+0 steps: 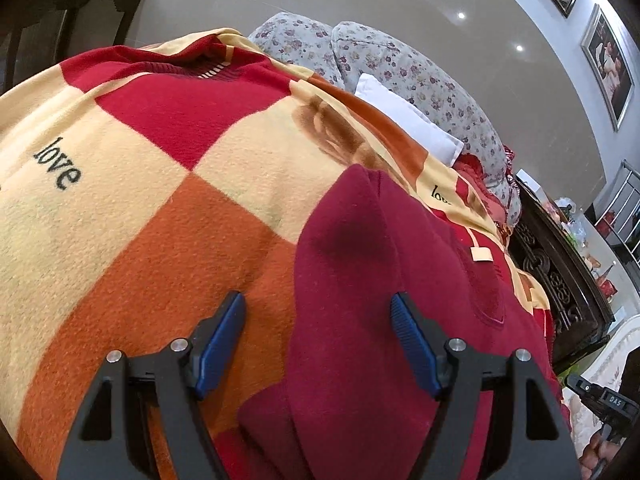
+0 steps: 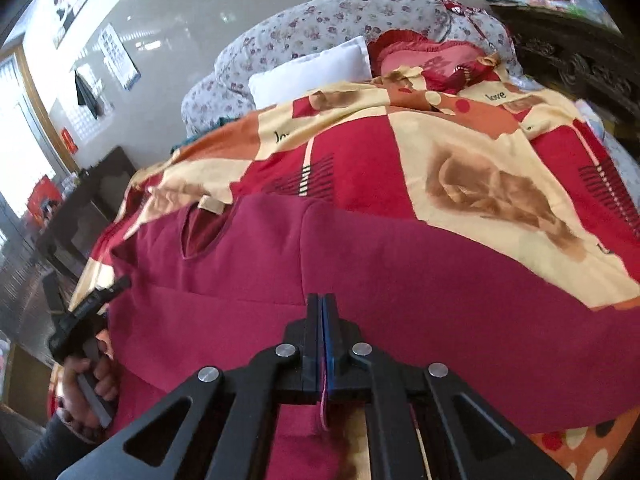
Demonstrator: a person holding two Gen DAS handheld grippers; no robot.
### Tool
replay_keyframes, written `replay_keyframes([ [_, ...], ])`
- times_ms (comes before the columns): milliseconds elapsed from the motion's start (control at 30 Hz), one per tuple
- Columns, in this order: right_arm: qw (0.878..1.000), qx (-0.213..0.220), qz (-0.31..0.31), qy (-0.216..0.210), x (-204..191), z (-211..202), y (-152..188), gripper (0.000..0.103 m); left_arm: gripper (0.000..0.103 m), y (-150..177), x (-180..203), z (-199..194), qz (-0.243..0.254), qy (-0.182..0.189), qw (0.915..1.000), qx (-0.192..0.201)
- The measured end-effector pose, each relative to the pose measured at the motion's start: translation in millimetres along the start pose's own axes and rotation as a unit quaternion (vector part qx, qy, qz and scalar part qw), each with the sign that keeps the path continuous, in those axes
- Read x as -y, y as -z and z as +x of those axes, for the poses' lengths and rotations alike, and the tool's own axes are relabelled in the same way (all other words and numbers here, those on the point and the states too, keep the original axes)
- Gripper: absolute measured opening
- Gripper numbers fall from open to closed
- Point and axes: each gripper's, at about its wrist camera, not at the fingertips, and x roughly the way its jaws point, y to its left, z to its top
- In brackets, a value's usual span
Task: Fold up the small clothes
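mid-fold: the maroon top (image 2: pixel 400 280) lies on the checked blanket (image 1: pixel 120 220). the right gripper (image 2: pixel 324 320) is pinched tight on its near edge; the left gripper (image 1: pixel 318 316) stands apart over a fold, empty. next, probably a matching left pinch.

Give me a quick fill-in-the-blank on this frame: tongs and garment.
1. The left tongs stand ____ over the edge of the maroon garment.
2. The right tongs are ____, with a sliver of pink cloth pinched between them.
3. The black word printed on the blanket is ____.
4. The pillow beyond the blanket is plain ____.

Missing words: open; shut; love; white
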Motion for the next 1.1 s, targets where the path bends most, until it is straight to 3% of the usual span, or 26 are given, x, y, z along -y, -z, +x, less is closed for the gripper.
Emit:
replay_keyframes([
  [100,1.0,-0.013,-0.002,-0.006,0.7,3.1,-0.3,0.043,0.074,0.3,0.3,-0.2,0.0,0.0,1.0,0.0],
  [167,1.0,-0.02,-0.014,-0.009,-2.8,6.9,1.1,0.051,0.074,0.4,0.0,-0.3,-0.001,0.0,1.0,0.001],
  [267,0.999,-0.036,-0.016,-0.01,-4.6,18.5,3.9,0.051,0.074,0.9,-2.2,-2.5,-0.009,-0.011,0.9999,0.009],
  [300,0.999,-0.041,-0.025,-0.005,-6.9,22.6,5.0,0.043,0.074,0.9,-3.1,-3.0,-0.011,-0.014,0.9998,0.011],
  [333,0.999,-0.042,-0.03,0.005,-8.3,24.9,5.9,0.011,0.073,1.0,-3.4,-3.1,-0.012,-0.016,0.9997,0.012],
  [367,0.999,-0.043,-0.03,0.009,-8.4,26.8,6.1,0.007,0.072,1.0,-4.5,-3.3,-0.013,-0.018,0.9997,0.012],
  [500,0.999,0.026,-0.011,0.021,-2.9,8.5,3.8,0.006,0.072,1.2,-3.3,-2.4,-0.008,-0.026,0.9996,0.011],
  [567,0.999,0.039,0.005,0.035,3.6,5.4,7.0,0.006,0.072,1.9,-4.4,-2.7,-0.007,-0.027,0.9995,0.01],
  [667,0.999,0.019,0.014,0.043,9.6,14.5,13.9,0.007,0.072,1.7,-5.1,-2.6,-0.006,-0.027,0.9996,0.009],
  [767,0.999,0.022,0.029,0.032,11.8,9.5,14.1,0.012,0.072,1.8,-4.7,-2.6,-0.006,-0.029,0.9995,0.009],
  [833,0.996,0.057,0.043,0.049,11.3,-9.2,8.6,0.012,0.072,1.6,-4.4,-3.0,-0.005,-0.031,0.9995,0.009],
  [933,0.995,0.097,0.031,0.012,-4.0,-32.1,7.4,0.019,0.072,1.6,-3.8,-2.9,-0.006,-0.03,0.9995,0.01],
  [1000,0.998,0.06,-0.019,-0.021,-29.2,-24.8,17.0,0.025,0.072,1.5,-3.4,-2.4,-0.006,-0.032,0.9994,0.01],
  [1100,0.996,-0.017,-0.088,-0.002,-53.5,7.8,41.9,0.025,0.072,1.8,-3.6,-2.5,-0.005,-0.032,0.9994,0.01],
])
